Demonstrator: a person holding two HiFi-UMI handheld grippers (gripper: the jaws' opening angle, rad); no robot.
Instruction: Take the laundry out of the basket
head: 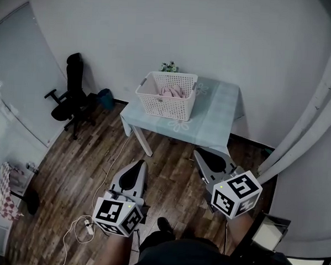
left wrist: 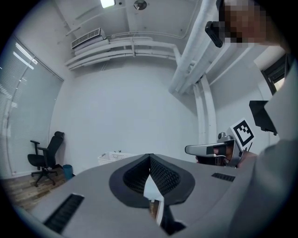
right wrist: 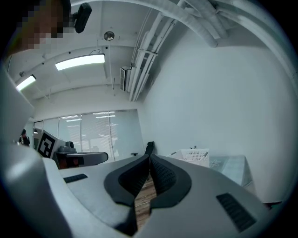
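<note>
A wood floor (head: 169, 160) and pale walls are seen. Above the floor, the left gripper (head: 138, 163) and the right gripper (head: 200, 153) are held level, each with jaws pressed together and nothing between them. Well ahead, a white basket (head: 167, 105) is set on a table (head: 213, 123). What appears to be pink laundry (head: 172, 92) lies inside the basket. An office chair (head: 71, 94) stands to the left.

apparently laundry (head: 172, 92) in basket (head: 166, 106), on table (head: 211, 125)
</note>
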